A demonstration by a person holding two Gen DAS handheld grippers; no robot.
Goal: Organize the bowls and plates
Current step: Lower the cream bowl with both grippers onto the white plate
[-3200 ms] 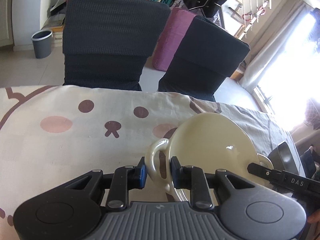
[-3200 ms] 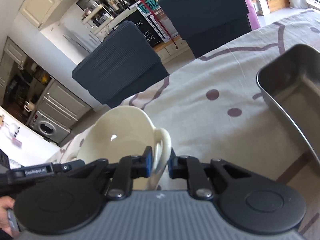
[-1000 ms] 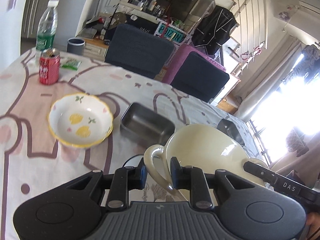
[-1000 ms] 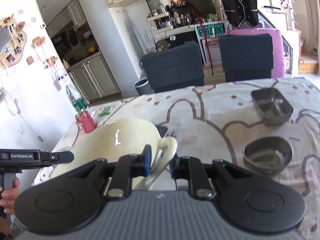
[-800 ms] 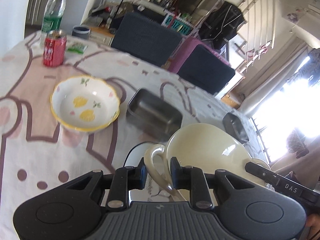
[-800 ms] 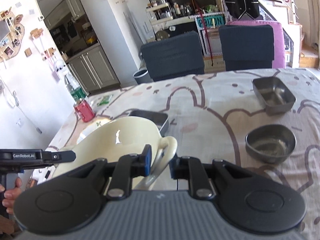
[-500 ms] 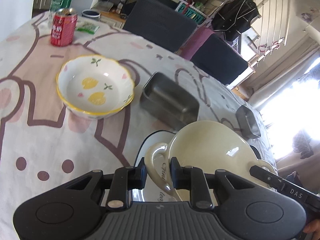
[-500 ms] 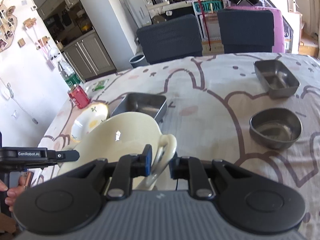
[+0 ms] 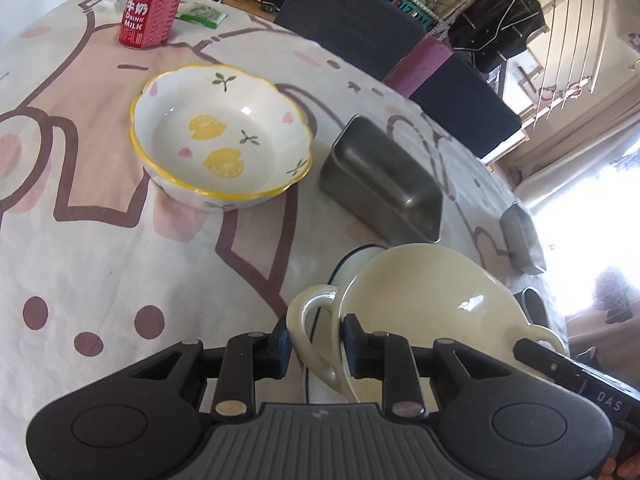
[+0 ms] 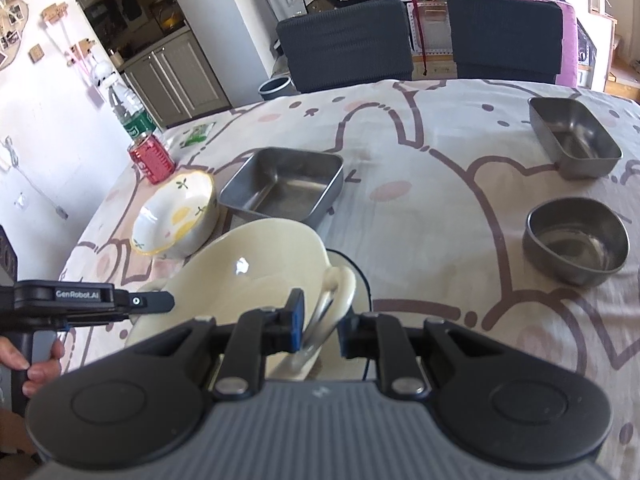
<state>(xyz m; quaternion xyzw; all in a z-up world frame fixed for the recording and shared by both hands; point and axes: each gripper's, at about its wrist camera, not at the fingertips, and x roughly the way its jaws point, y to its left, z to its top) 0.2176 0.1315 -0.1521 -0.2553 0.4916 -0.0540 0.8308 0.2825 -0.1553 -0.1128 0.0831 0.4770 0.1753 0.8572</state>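
A cream two-handled bowl [image 9: 424, 300] [image 10: 248, 280] hangs low over a white plate with a dark rim [image 9: 348, 264] [image 10: 344, 259]. My left gripper [image 9: 316, 346] has one looped handle between its pads; they still touch it while the jaws are opening slightly. My right gripper [image 10: 320, 326] is shut on the opposite handle. Whether the bowl touches the plate is hidden by the bowl itself. A lemon-patterned bowl [image 9: 216, 136] [image 10: 176, 216] sits to the left. Behind the plate stands a rectangular steel tray [image 9: 384, 184] [image 10: 284, 184].
On the patterned tablecloth stand a small steel tray [image 10: 572, 140] at the far right, a round steel bowl [image 10: 576, 240] nearer, and a red milk can [image 9: 150, 8] with a water bottle [image 10: 128, 116] at the far left. Two dark chairs [image 10: 348, 36] line the far edge.
Both grippers have come down with the cream bowl between them. The plate, the lemon bowl and the steel tray now appear closer and larger. Both handles stay between the pads.
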